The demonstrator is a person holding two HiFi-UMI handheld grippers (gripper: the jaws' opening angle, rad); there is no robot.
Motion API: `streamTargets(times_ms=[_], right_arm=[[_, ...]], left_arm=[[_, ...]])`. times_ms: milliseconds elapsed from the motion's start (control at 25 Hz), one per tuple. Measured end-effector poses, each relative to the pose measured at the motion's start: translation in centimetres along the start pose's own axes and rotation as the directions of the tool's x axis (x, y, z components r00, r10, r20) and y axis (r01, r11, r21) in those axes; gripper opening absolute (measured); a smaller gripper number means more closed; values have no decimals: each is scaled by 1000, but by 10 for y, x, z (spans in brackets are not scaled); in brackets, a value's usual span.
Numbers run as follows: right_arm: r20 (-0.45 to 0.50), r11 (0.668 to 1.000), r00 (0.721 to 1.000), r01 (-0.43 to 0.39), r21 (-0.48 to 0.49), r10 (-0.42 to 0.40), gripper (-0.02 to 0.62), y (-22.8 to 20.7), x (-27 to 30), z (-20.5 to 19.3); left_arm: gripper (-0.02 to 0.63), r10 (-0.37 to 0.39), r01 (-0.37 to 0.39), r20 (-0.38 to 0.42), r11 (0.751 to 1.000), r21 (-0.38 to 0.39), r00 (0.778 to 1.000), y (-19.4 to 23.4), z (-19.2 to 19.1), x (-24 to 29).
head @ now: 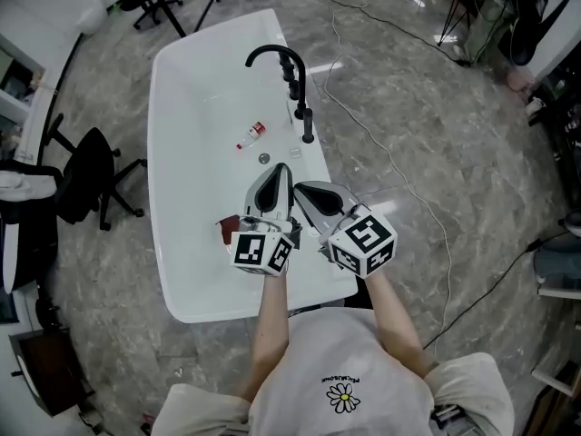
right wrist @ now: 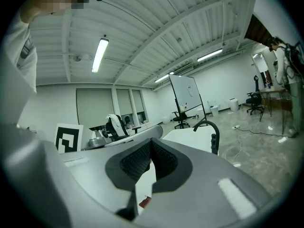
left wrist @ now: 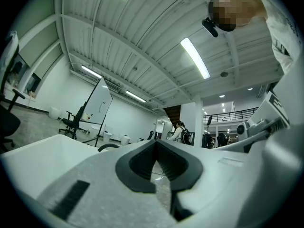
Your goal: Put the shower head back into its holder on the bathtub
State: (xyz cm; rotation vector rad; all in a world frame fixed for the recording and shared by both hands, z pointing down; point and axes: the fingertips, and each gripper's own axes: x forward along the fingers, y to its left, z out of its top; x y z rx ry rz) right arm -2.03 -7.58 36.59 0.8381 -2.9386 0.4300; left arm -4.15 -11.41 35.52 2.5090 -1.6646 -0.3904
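A white bathtub (head: 172, 153) lies on the marble floor, seen from above in the head view. A black arched faucet (head: 270, 54) stands at its far right rim, and a black upright piece (head: 308, 125), perhaps the shower head, stands on the rim just nearer. I cannot tell whether it sits in a holder. My left gripper (head: 280, 171) and right gripper (head: 302, 189) hang side by side over the tub's near end. Both are shut with nothing between their fingers. The left gripper view has its shut tips (left wrist: 156, 144) ahead. The right gripper's tips (right wrist: 151, 144) point toward the faucet (right wrist: 209, 126).
Inside the tub lie a small red-capped bottle (head: 252, 134), a drain (head: 264, 158) and a dark red thing (head: 227, 229) under my left gripper. A thin cable (head: 390, 162) runs across the floor to the right. Office chairs (head: 91, 175) stand to the left.
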Motion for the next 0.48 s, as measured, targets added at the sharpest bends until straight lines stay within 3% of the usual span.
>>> streamTargets(times_ms=[480], right_arm=[[38, 998, 998, 60, -25, -59, 5, 20, -16, 1]], left_arm=[[0, -37, 38, -8, 999, 26, 999, -19, 6, -27]])
